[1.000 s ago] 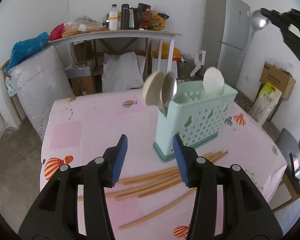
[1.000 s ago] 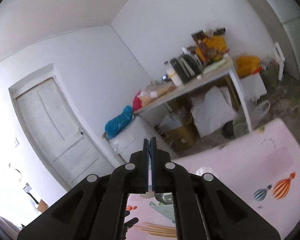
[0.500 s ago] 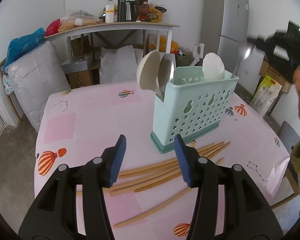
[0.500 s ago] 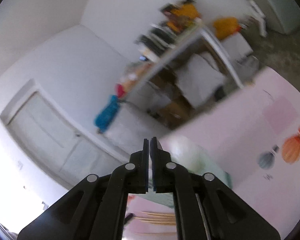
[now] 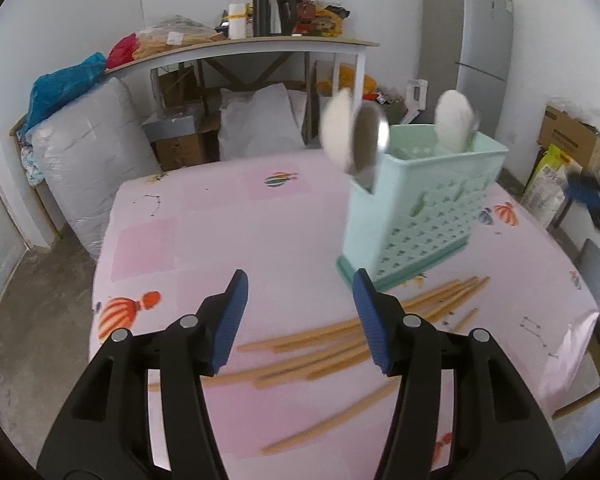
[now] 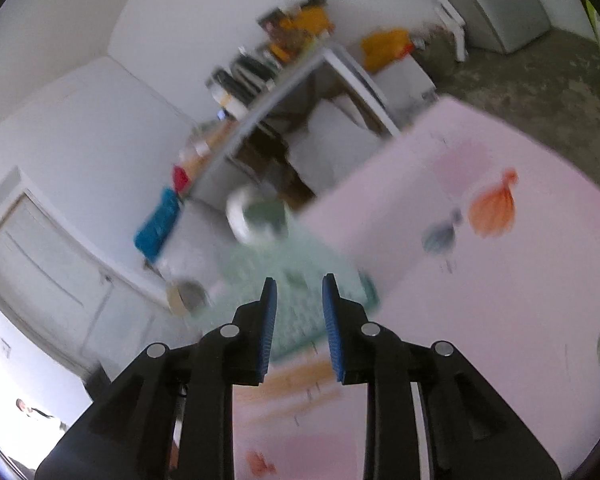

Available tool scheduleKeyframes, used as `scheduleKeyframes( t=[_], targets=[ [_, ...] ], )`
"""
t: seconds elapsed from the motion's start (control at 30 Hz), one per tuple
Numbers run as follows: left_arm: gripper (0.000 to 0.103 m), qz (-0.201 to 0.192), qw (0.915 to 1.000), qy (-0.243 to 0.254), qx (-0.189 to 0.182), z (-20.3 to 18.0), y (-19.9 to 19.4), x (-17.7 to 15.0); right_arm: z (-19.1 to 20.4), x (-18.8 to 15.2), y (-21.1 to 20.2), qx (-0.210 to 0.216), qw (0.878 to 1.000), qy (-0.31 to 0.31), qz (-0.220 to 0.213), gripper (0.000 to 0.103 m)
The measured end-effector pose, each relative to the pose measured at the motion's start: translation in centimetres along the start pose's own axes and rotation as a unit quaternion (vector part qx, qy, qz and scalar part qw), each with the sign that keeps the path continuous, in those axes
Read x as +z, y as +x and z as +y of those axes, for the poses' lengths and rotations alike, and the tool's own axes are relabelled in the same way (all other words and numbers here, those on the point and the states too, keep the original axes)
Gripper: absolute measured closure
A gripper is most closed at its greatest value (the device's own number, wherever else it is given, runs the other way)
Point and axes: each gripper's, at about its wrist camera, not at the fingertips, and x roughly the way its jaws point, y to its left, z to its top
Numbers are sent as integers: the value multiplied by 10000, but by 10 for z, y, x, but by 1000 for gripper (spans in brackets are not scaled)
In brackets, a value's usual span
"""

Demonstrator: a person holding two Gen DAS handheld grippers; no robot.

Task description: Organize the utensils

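Spoons (image 5: 354, 136) racked in caddy (image 5: 422, 206); chopsticks (image 5: 352, 340) remain. Right gripper (image 6: 296, 320) just opened, empty; left gripper (image 5: 298, 320) spread, empty. Next: pinch chopsticks.

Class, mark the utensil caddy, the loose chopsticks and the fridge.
utensil caddy (image 5: 428, 216), left wrist view, perforated front wall.
chopsticks (image 5: 320, 360), left wrist view, middle of the pile.
fridge (image 5: 472, 28), left wrist view, upper door.

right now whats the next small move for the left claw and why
Probably lower the left claw onto the wooden chopsticks lying loose on the pink tablecloth just below it. Its jaws stand open with nothing between them, the spoons already stand in the mint green perforated utensil holder, and the chopsticks are what remains outside it.
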Motion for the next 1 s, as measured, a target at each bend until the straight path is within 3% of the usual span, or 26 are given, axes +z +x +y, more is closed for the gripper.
scheduleKeyframes(
  t=[0.17, 0.27, 0.4, 0.47, 0.63, 1.0],
  targets=[
    [53, 533, 9981, 122, 270, 20, 39, 14, -2, -68, 35, -110, 9930, 135, 1166, 79],
    [64, 800, 9962, 232, 273, 26, 64, 18, 2, -102, 62, -103, 9843, 249, 1743, 79],
    [82, 1134, 9911, 621, 309, 19, 91, 10, 12, -121, 92, -167, 9753, 234, 2191, 78],
    [90, 1400, 9860, 841, 331, 15, 104, 1, 15, -125, 102, -244, 9724, 237, 2308, 78],
    [103, 1513, 9841, 896, 259, 9, 95, -8, 16, -123, 115, -250, 9725, 393, 2281, 78],
    [103, 1896, 9798, 588, -252, -11, 56, -32, 12, -125, 114, -367, 9723, 928, 2111, 78]
  ],
)
